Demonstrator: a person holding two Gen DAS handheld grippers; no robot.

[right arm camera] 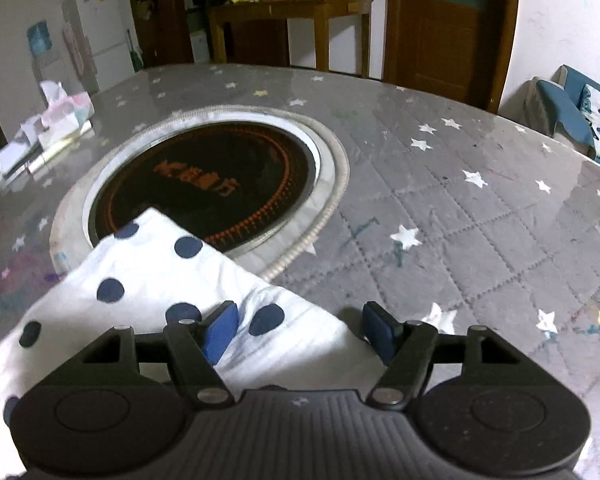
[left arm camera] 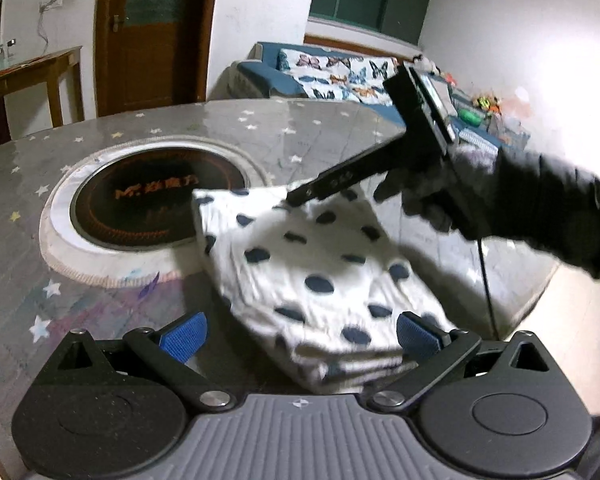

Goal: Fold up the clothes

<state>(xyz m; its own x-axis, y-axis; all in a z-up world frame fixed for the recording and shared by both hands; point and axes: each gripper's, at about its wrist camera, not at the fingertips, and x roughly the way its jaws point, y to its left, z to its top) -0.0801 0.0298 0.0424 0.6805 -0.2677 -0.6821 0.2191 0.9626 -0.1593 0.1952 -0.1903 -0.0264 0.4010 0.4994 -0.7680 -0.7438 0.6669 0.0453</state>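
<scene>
On the left, the left tool (left arm camera: 302, 334) is seen released, its blue pads spread wide at either side of the near edge of the cloth (left arm camera: 320, 276), with nothing pinched between them. The cloth, white with dark dots, is laid on the counter (left arm camera: 28, 240) as a compact stack of several layers, one corner reaching over the rim of the round black hob (left arm camera: 156, 204) set into the counter. It already lies folded small; whether more folds are meant cannot be settled from this. The wide stance of the left tool is judged to suit either bracketing the stack to square it or having just let it go.

Further right, the right tool (right arm camera: 300, 330) is held by a dark-gloved hand (left arm camera: 440, 200) with its fingers pointed down at the far corner of the cloth. In the right wrist view its pads are also apart, the left pad over the cloth and the right pad over bare counter, gripping nothing. It is judged to be placed there to press or steady that corner.

The counter is covered by a grey quilted, star-printed sheet under a glossy clear layer. A tissue pack (right arm camera: 66, 110) is seen at its far left edge. A wooden door (right arm camera: 448, 20), a side table (right arm camera: 292, 12), a fridge (right arm camera: 100, 36) and a blue sofa (left arm camera: 284, 76) with butterfly cushions are ranged around the room.
</scene>
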